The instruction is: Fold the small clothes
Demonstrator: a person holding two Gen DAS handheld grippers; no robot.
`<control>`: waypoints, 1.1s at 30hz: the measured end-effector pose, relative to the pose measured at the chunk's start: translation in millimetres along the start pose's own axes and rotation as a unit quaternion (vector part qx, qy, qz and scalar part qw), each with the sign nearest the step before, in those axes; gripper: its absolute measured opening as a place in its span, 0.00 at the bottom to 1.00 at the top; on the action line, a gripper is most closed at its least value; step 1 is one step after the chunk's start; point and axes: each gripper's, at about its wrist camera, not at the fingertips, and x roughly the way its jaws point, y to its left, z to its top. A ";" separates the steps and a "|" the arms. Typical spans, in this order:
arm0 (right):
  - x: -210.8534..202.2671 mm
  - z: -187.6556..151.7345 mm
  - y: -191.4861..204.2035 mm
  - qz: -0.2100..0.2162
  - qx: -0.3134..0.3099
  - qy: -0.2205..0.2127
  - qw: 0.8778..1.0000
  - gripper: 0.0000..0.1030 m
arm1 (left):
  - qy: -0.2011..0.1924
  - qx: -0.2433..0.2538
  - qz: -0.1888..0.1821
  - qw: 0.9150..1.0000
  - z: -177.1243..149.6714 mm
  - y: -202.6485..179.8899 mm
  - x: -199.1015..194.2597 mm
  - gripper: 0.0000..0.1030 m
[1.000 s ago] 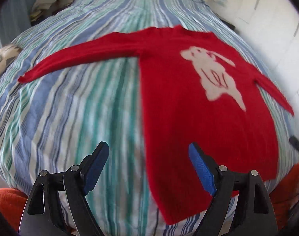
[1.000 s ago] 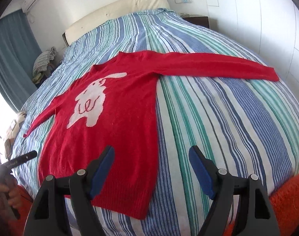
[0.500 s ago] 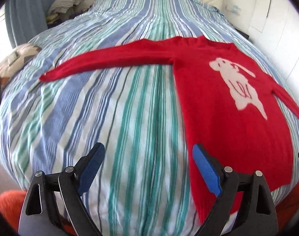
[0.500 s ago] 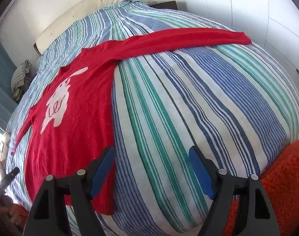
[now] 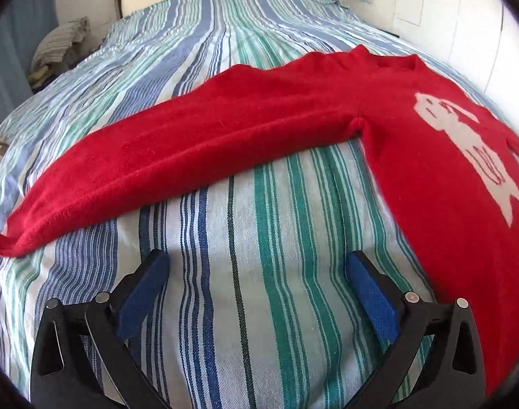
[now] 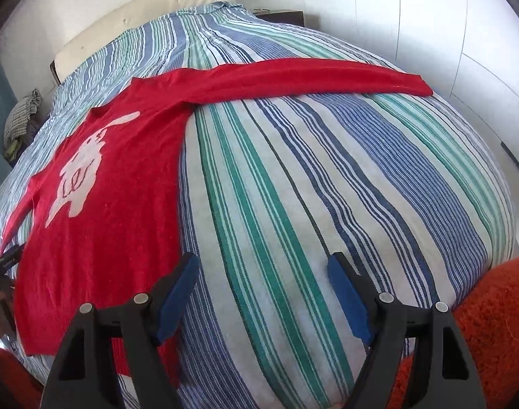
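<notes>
A red sweater (image 6: 123,225) with a pale animal figure (image 6: 78,184) lies flat, face up, on a striped bedspread (image 6: 293,187), both sleeves stretched straight out sideways. In the left wrist view, the left gripper (image 5: 257,269) hangs over bare stripes, its jaws opening with nothing between them; the sleeve cuff (image 5: 7,242) lies at ten o'clock. The right gripper (image 6: 263,267) is spread and empty, the sweater's body at nine o'clock.

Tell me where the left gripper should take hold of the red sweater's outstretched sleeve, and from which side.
Grip the sleeve at its cuff, coming from the near edge. It lies flat and straight on the striped bedspread, its free end nearest the left gripper, whose jaws are opening with nothing between them.
</notes>
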 end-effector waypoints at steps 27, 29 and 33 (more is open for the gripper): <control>8.9 12.3 6.7 -0.118 0.030 0.046 0.992 0.75 | -0.005 0.009 0.007 1.000 -2.9 -6.1 -0.5 1.00; 11.3 12.5 10.0 -0.122 0.023 0.050 0.991 0.75 | -0.005 0.009 0.007 1.000 -2.9 -6.0 -0.5 1.00; 15.6 11.9 15.3 -0.132 0.006 0.058 0.989 0.75 | -0.005 0.009 0.007 1.000 -2.8 -6.4 -0.5 1.00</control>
